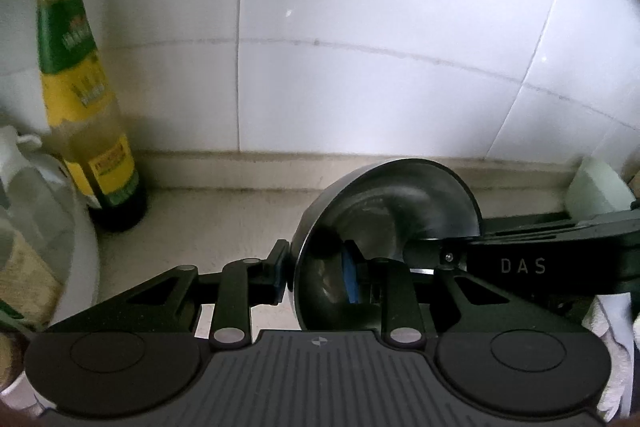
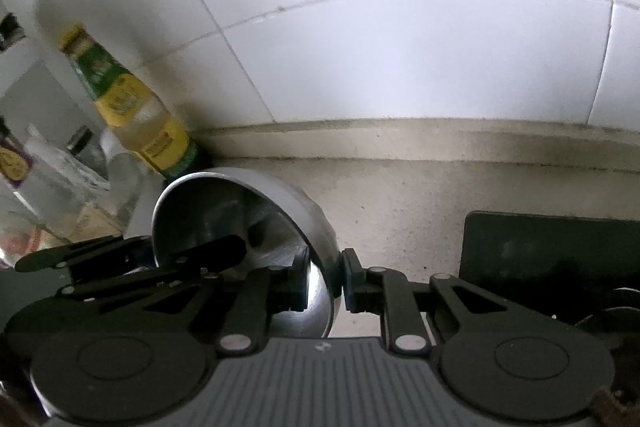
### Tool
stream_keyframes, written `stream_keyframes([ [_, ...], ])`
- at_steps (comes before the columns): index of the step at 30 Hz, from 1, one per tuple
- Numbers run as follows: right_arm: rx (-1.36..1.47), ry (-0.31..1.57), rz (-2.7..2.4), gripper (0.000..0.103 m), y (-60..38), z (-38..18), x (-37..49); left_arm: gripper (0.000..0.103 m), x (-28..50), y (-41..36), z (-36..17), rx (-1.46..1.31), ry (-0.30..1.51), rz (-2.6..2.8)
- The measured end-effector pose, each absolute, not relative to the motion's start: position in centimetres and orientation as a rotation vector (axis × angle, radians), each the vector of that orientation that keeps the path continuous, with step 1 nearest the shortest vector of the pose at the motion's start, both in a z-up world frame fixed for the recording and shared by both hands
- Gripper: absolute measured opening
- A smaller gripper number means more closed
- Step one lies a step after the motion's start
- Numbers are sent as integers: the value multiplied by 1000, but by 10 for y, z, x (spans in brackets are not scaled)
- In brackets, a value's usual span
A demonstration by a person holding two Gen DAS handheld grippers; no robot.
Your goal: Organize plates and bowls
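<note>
A shiny steel bowl is held tilted on its side above the pale counter, its mouth facing the cameras. My left gripper is shut on its left rim, one blue pad outside and one inside. The right gripper's fingers enter the left wrist view from the right. In the right wrist view the same bowl shows, and my right gripper is shut on its right rim, with the left gripper's fingers reaching in from the left.
A yellow and green sauce bottle stands at the back left against the white tiled wall; it also shows in the right wrist view. A clear jug and several jars crowd the left. A black board lies right.
</note>
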State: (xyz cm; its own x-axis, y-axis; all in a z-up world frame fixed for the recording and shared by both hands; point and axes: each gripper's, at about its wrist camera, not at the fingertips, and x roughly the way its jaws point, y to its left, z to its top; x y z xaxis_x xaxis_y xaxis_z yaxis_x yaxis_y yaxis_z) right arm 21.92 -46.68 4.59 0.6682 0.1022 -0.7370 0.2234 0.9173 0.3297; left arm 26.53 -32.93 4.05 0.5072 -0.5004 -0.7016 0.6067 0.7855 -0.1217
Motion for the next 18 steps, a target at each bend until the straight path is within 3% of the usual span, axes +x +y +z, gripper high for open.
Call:
stream_keyframes([
  [10, 403, 780, -41, 16, -447, 90, 177, 39, 212, -305, 80, 137, 733, -696],
  [18, 409, 833, -4, 16, -431, 96, 136, 44, 170, -283, 83, 150, 742, -731],
])
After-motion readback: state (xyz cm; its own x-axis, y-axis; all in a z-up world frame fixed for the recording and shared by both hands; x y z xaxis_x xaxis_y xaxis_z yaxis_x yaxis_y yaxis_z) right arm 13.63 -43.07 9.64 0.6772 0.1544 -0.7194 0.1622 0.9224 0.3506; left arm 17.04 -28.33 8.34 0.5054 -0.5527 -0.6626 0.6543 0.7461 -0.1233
